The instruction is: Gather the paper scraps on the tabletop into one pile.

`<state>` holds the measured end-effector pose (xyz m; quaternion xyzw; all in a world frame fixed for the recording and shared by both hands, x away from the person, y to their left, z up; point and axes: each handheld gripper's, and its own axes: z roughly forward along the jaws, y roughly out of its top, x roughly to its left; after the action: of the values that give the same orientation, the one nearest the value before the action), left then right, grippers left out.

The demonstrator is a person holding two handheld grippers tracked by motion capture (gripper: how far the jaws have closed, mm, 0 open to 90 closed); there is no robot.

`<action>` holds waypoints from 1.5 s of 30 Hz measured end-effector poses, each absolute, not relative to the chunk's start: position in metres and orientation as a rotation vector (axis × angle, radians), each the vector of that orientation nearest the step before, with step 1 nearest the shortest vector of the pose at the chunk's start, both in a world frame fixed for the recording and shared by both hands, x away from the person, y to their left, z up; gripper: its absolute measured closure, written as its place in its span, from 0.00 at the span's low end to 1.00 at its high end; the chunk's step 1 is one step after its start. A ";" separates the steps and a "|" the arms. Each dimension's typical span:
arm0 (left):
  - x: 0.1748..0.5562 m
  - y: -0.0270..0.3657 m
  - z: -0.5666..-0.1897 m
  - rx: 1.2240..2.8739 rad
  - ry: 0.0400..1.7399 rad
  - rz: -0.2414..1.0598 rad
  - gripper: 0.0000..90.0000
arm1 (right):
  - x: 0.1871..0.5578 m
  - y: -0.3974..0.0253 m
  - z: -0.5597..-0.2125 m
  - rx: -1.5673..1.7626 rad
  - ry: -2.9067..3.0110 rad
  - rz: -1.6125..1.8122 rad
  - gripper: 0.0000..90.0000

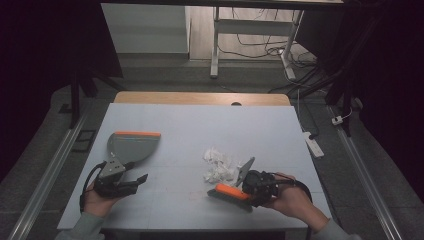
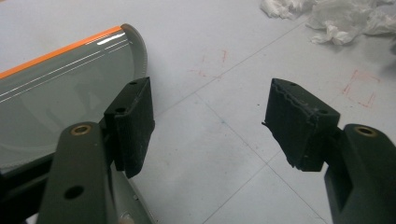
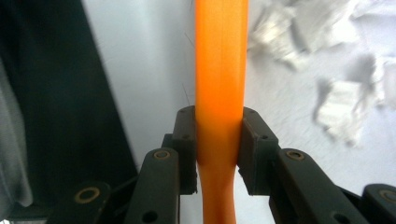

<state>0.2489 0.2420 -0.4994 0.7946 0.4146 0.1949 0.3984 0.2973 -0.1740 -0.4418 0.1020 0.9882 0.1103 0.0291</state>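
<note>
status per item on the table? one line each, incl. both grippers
left gripper: open, jaws apart, nothing between them, beside the dustpan
right gripper: shut on the brush
brush: held by its orange back, low over the table near the paper scraps
dustpan: flat on the table, unheld
paper scraps: crumpled, loose pile, not swept

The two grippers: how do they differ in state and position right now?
The right gripper is shut on the brush, its jaws clamping the orange handle; the left gripper is open and holds nothing. The right gripper sits beside the white paper scraps; the left gripper sits by the dustpan, one jaw overlapping its edge in the left gripper view. Both are hand-held low over the table, with black jaws.
</note>
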 end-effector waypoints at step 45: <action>0.246 0.237 -0.500 2.032 1.013 0.489 0.37 | 0.377 -0.201 -0.444 1.295 2.682 0.492 0.78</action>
<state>0.2461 0.2370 -0.4995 0.8026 0.4001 0.1931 0.3981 0.3774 -0.2014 -0.4437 0.4282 0.8868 0.1626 0.0615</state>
